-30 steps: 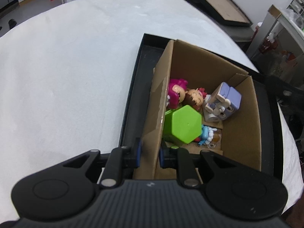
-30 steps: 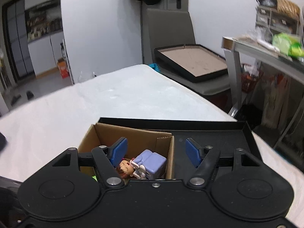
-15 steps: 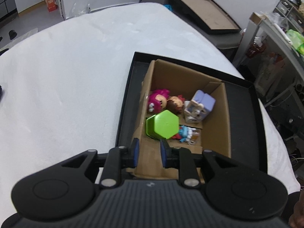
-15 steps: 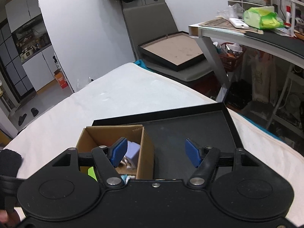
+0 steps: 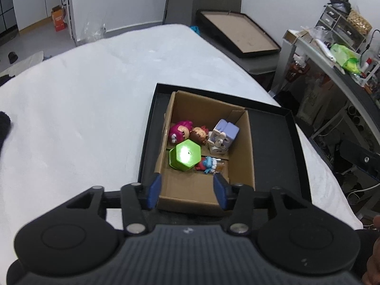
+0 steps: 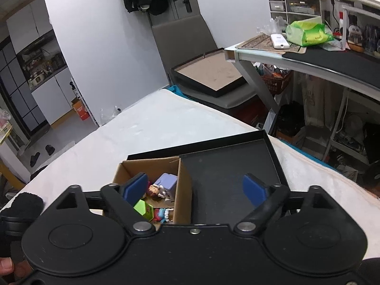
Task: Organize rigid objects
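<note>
the left tongs [image 5: 187, 191] fill the bottom of the left wrist view, spread apart with nothing between them, hanging over the near end of the cardboard box [image 5: 239, 156]. the box sits at frame centre inside a black tray [image 5: 270, 137] on the white counter [image 5: 83, 109], likely so the toys stay corralled: a green hexagonal block [image 5: 185, 155], pink figure [image 5: 179, 131], purple cube toy [image 5: 224, 136].

in the right wrist view, the right tongs [image 6: 197, 188] gape wide and empty above box [image 6: 181, 190] and tray [image 6: 228, 168], lower centre. no writing is legible.
</note>
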